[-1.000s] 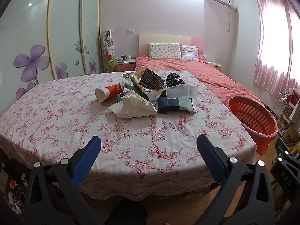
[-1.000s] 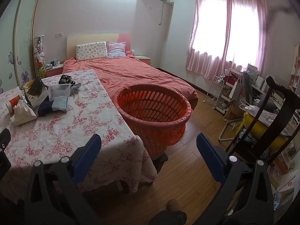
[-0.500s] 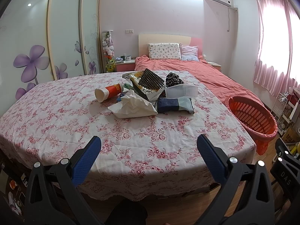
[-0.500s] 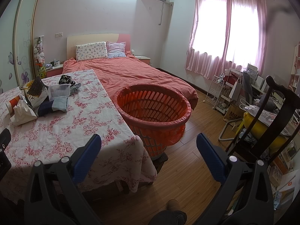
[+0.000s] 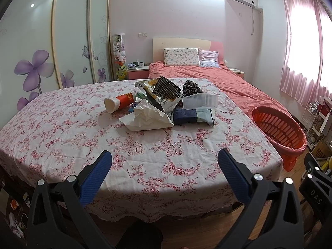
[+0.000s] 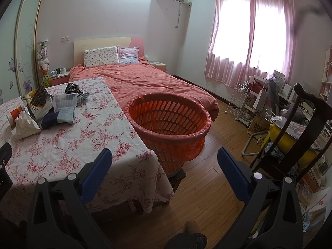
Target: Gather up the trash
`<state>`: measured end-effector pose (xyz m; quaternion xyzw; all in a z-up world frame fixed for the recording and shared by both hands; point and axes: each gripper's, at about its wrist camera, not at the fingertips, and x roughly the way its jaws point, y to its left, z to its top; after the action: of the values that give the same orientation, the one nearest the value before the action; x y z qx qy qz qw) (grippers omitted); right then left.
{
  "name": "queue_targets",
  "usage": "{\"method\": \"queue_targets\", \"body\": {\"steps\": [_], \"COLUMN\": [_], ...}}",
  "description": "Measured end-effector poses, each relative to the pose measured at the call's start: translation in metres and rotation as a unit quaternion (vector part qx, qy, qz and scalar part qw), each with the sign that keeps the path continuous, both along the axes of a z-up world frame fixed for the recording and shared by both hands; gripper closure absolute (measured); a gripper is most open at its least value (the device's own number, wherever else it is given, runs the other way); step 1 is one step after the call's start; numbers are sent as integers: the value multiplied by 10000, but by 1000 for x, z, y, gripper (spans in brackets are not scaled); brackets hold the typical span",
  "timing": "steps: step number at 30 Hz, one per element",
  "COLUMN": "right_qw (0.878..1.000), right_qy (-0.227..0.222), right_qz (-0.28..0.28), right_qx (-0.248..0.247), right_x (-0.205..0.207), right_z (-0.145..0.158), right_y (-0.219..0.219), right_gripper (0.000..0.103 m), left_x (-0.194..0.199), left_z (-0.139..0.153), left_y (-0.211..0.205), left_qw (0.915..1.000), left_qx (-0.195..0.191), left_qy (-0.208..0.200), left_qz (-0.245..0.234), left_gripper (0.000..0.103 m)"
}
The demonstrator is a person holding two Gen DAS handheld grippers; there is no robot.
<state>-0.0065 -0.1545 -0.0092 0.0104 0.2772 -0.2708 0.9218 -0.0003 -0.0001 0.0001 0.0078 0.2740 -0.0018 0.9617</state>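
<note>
Left wrist view: we record the left gripper (image 5: 165,159) with its blue-padded fingers (image 5: 94,178) spread wide, holding nothing and touching nothing, poised above the near edge of the tabletop (image 5: 62,137), which carries a pink floral cloth. We list the trash in one heap toward the far edge, well apart from the tool: a paper cup (image 5: 120,102) on its side at the heap's left, crumpled white paper (image 5: 148,119) at its near side, a dark blue and pale pouch (image 5: 193,116) just right of the paper, a clear plastic tray (image 5: 200,100) behind the pouch, a checkered black bag (image 5: 167,88) on top of a printed wrapper, and a dark patterned bundle (image 5: 191,88) at the far right. We note the orange basket (image 5: 278,128) off the right edge, only partly shown. Right wrist view: we record the right gripper (image 6: 165,158), fingers (image 6: 232,176) likewise wide apart and empty, over the tabletop's near right corner and the wooden floor (image 6: 207,186). Here we see the basket's whole rim and its red liner, close against the right edge; the heap sits small at far left. This view alone adds the pink curtains (image 6: 249,41), a white wire rack (image 6: 238,101) and a dark wooden chair (image 6: 305,128).
</note>
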Motion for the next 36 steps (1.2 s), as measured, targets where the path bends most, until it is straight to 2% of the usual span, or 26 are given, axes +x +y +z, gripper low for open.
{"method": "queue_targets", "body": {"steps": [36], "right_qw": [10000], "right_qy": [-22], "right_qz": [-3], "right_qx": [2], "right_x": [-3], "right_z": [3], "right_y": [-1], "right_gripper": [4], "left_x": [0], "left_z": [0], "left_y": [0], "left_qw": [10000], "left_qx": [-4], "left_qy": [-8], "left_qz": [-1], "left_gripper": [2]}}
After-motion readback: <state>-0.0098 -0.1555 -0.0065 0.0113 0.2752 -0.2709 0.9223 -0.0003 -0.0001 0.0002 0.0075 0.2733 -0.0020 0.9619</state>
